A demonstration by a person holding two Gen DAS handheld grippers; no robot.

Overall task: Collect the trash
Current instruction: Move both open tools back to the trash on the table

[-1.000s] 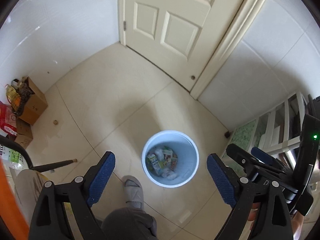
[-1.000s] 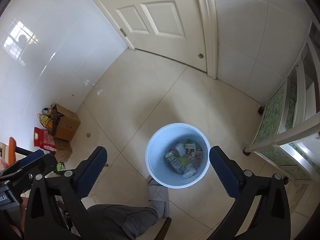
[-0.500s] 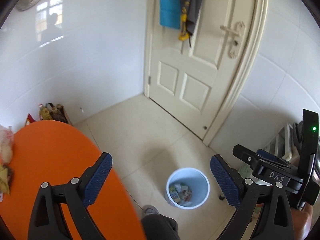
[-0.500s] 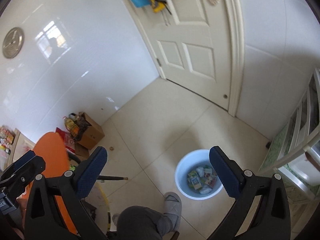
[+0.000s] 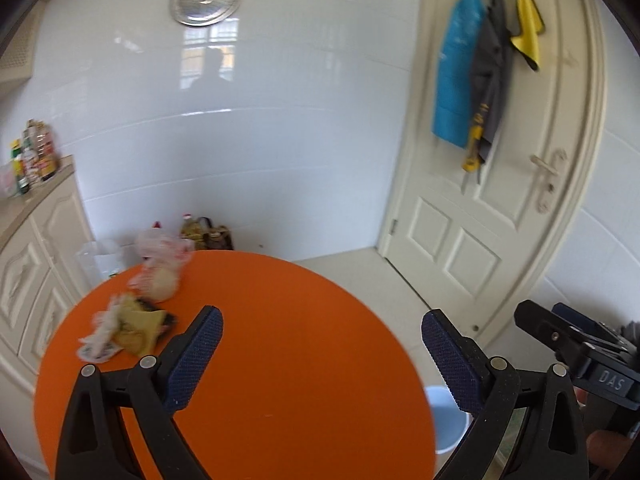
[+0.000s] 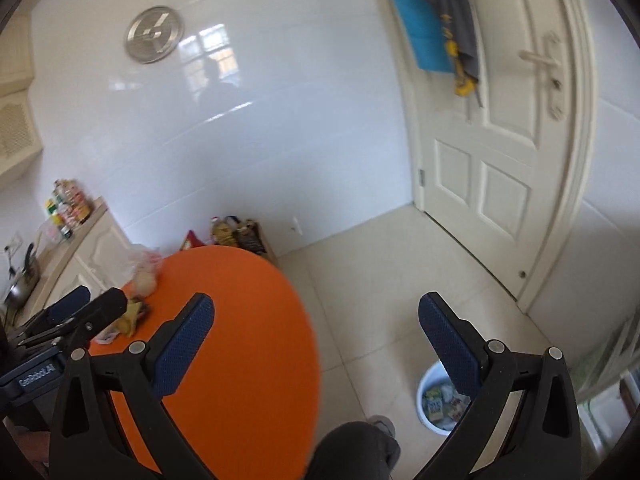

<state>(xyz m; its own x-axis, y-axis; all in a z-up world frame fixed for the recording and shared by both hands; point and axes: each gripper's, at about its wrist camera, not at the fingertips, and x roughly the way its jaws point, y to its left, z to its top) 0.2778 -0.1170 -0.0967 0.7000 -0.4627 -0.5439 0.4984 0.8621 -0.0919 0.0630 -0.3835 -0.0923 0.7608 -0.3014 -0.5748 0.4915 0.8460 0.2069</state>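
Both hand-held grippers stand spread wide with nothing between their blue pads: the left hand-held gripper [image 5: 321, 348] hangs over the round orange tabletop [image 5: 280, 360], its jaws having just been opening, and the right hand-held gripper [image 6: 316, 340] straddles the tabletop's right edge and the bare floor tiles [image 6: 380, 280] beside it.

Trash remains on the tabletop, all of it near the far left rim: a crumpled yellow wrapper [image 5: 138, 326] with a white scrap of plastic [image 5: 100, 334] touching its left side, and just beyond them a clear plastic bag holding something pale and round [image 5: 162, 268]. From that cluster rightward the orange surface is open all the way to its right edge.

Off that right edge, low on the floor, sits the pale blue trash bin [image 6: 434, 404], already holding cartons and wrappers; a person's grey-trousered leg [image 6: 352, 452] is just left of it. Open tiles run from the bin toward the cream panelled door [image 6: 500, 160]. A cream cabinet [image 5: 36, 256] stands close behind the tabletop's left rim.
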